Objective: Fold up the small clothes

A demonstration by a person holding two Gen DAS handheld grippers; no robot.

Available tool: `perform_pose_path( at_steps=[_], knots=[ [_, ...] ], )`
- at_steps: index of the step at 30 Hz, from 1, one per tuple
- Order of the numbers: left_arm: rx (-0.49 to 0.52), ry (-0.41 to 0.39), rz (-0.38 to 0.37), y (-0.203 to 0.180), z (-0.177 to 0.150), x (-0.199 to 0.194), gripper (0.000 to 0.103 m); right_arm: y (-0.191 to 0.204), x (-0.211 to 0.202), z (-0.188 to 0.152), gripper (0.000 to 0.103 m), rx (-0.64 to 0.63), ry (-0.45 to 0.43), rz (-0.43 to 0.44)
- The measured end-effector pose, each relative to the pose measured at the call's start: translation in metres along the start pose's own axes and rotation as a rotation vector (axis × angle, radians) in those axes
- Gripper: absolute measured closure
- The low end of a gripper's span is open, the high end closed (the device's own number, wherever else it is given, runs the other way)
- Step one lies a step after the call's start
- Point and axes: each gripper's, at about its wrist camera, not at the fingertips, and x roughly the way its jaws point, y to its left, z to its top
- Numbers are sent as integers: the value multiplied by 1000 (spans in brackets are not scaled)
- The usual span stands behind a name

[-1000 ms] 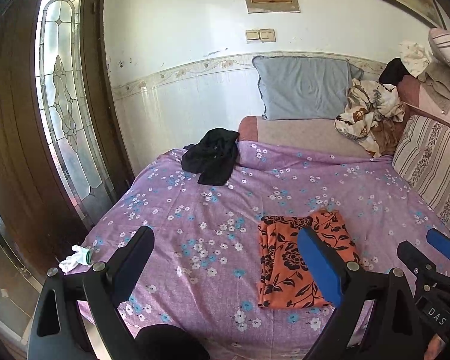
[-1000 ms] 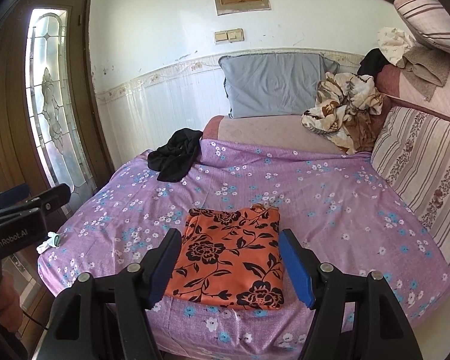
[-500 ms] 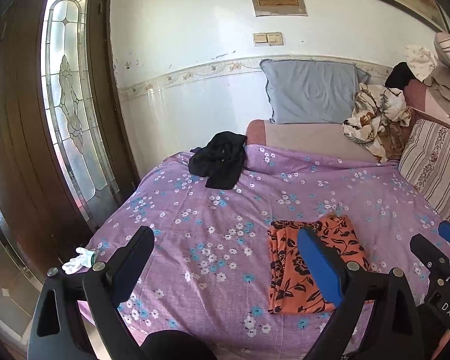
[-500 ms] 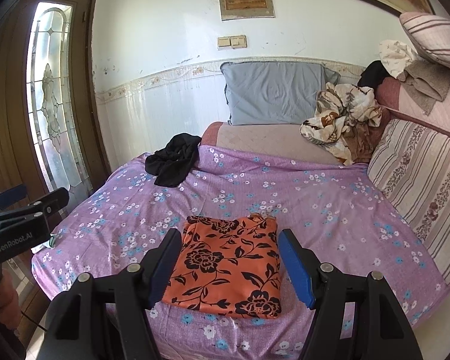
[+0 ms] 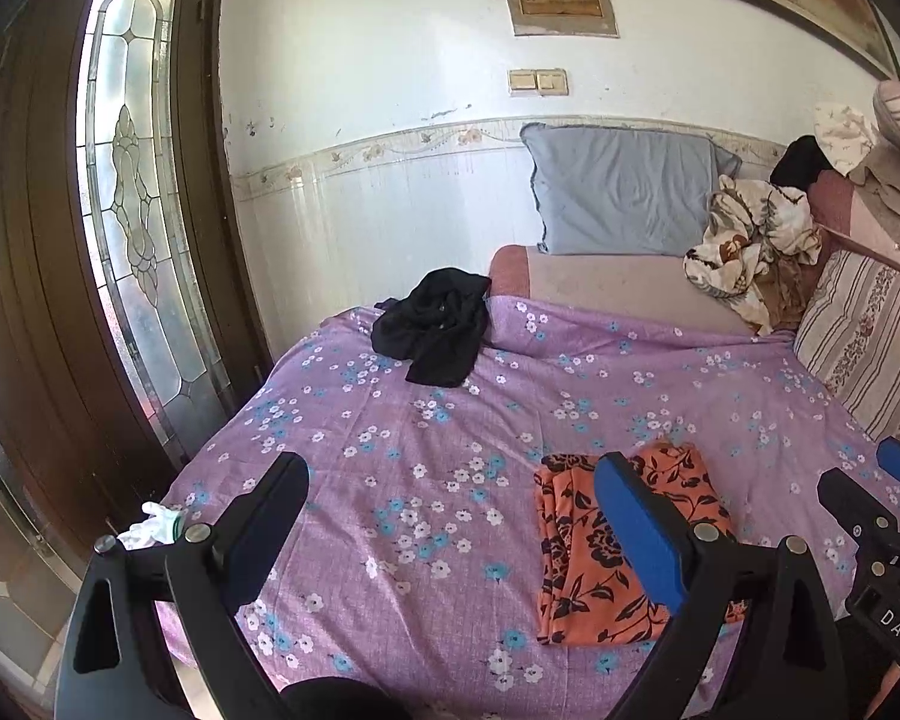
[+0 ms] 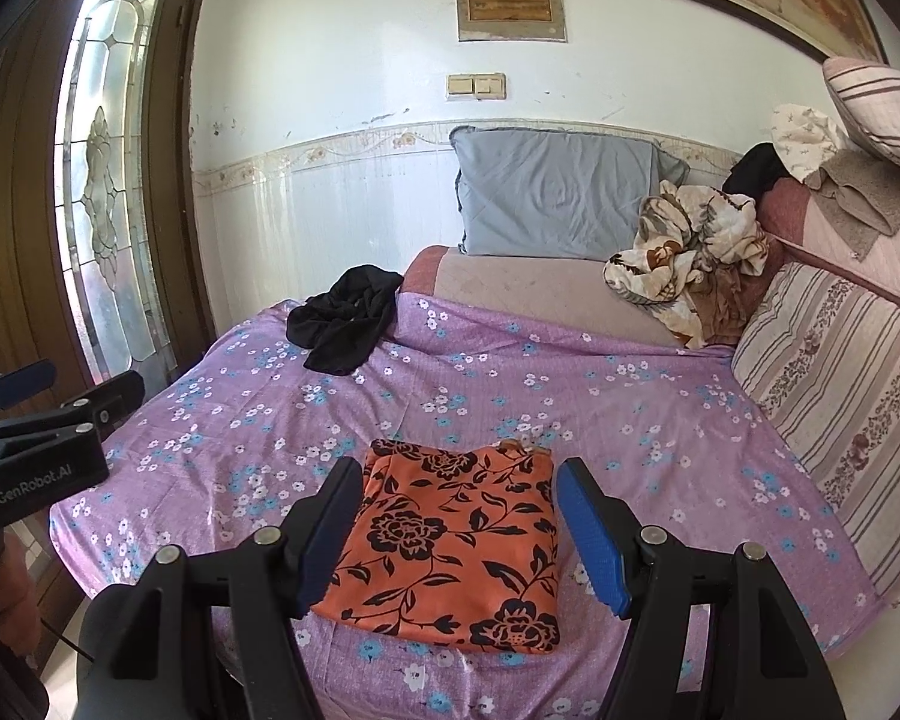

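An orange cloth with black flowers lies folded flat near the front edge of the purple flowered bedsheet; it also shows in the left wrist view. My right gripper is open and empty, held above and in front of the cloth. My left gripper is open and empty, held left of the cloth over the bedsheet. A crumpled black garment lies at the far left of the bed, also in the right wrist view.
A grey pillow leans on the wall at the back. A crumpled beige patterned cloth and a striped cushion are at the right. A wooden door with glass is on the left. A white cloth lies by the bed's left edge.
Both grippers have drawn back and lifted away from the bed, so the folded orange cloth sits lower and farther off in both views. Both stay open.
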Motion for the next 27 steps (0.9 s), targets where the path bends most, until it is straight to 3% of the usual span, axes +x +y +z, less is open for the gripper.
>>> perform_pose_path(
  at_steps=[8,20,27],
  knots=[
    [4,-9,-22,2,6,5,7,3,6,5,31,-15,7,-23],
    [9,38,-29,-2,11,42,7,5,45,7,31,-25,59,-9],
    [-42,84,-109,-4,15,80,7,-10,79,10,31,-25,87,-6]
  ],
)
